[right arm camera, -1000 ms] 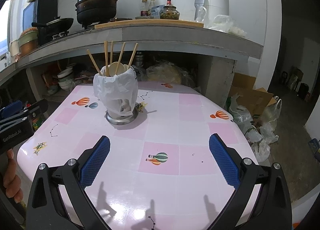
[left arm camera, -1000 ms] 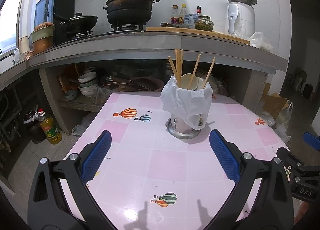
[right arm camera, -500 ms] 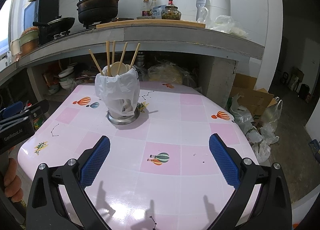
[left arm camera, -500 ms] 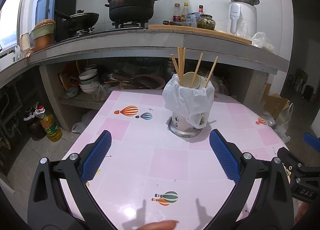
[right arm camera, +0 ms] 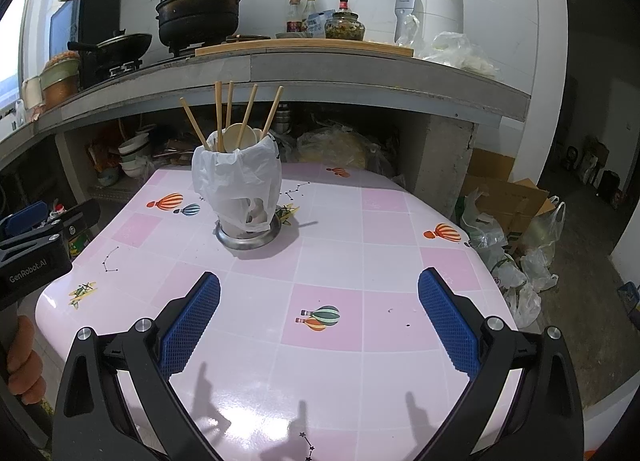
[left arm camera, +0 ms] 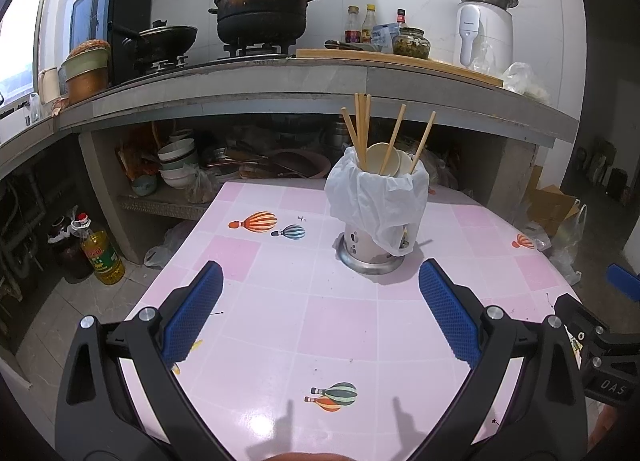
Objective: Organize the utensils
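Observation:
A metal utensil holder lined with a white plastic bag stands upright on the pink table. Several wooden chopsticks and pale spoons stick out of it. It also shows in the right wrist view. My left gripper is open and empty, held above the table in front of the holder. My right gripper is open and empty, to the right of and nearer than the holder. Each gripper's body shows at the edge of the other's view.
A concrete counter behind the table carries a large pot, a wok, bottles and a white appliance. Bowls sit on a shelf under it. An oil bottle stands on the floor left; bags and boxes lie right.
Both grippers have drawn back and down slightly, so the holder sits a little lower in each view. Both stay open and empty.

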The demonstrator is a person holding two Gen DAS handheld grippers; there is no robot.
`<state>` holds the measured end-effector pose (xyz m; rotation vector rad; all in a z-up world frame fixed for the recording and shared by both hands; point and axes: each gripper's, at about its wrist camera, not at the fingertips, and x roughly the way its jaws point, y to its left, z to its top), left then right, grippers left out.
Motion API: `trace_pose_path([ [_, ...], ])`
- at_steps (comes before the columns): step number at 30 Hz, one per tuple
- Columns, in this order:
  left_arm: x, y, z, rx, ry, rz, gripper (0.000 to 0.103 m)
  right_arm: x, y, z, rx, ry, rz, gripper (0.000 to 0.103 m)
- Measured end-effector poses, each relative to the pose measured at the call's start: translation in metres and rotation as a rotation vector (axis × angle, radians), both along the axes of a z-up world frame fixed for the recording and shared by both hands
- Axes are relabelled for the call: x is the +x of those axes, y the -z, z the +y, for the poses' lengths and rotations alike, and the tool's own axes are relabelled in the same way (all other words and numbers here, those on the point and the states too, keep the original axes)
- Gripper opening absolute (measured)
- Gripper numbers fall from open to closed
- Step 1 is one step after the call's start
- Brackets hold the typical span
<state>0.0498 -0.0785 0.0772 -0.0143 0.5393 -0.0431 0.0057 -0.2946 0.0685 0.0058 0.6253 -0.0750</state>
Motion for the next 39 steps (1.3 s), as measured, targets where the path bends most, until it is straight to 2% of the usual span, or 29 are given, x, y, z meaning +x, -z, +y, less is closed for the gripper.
trace_pose_path([
  [39,-0.0024,0.0034,-0.0022,0.008,0.008,0.002,0.095,0.0012,-0.0010,0.0022,0.010,-0.003,0.004,0.097],
])
